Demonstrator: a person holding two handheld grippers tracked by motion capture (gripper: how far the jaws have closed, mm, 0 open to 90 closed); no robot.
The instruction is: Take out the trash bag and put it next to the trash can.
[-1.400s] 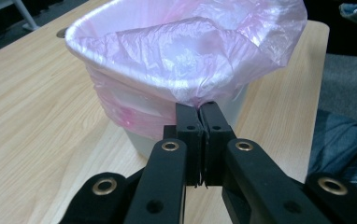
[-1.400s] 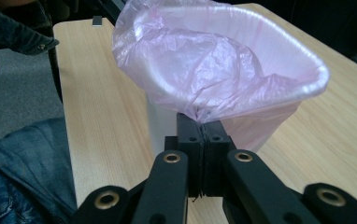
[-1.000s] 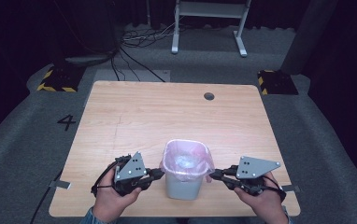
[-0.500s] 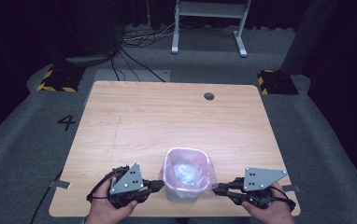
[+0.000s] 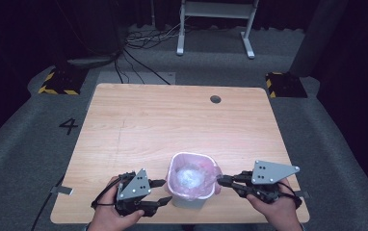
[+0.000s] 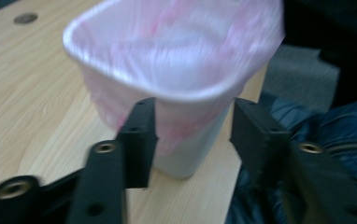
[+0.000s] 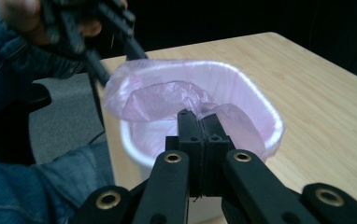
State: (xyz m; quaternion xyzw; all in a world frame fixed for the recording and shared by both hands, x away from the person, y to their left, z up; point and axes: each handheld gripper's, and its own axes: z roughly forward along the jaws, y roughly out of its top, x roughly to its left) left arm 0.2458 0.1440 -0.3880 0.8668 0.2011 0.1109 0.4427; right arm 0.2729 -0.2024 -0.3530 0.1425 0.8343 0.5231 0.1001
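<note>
A small white bin [image 5: 191, 199] lined with a pink plastic bag [image 5: 191, 177] stands near the table's front edge. In the right gripper view, my right gripper [image 7: 199, 116] is shut on a fold of the bag [image 7: 158, 100] at the bin's rim [image 7: 265, 116]; in the high view it [image 5: 220, 180] sits at the bin's right side. My left gripper [image 5: 162, 191] is at the bin's left side. Its jaws have just been opening and now stand apart, with the bin's wall [image 6: 190, 154] just beyond the fingertips, untouched. The left gripper [image 6: 193, 135] holds nothing.
The wooden table [image 5: 148, 125] has a round cable hole [image 5: 215, 99] at its back right. A strip of tape [image 5: 61, 190] sticks out at the front left edge. My denim-clad legs [image 6: 335, 126] sit just past the table's near edge.
The left gripper's jaws have opened and let go of the bag's edge. The bin and both hands have shifted slightly toward the table's front edge. The right gripper stays shut.
</note>
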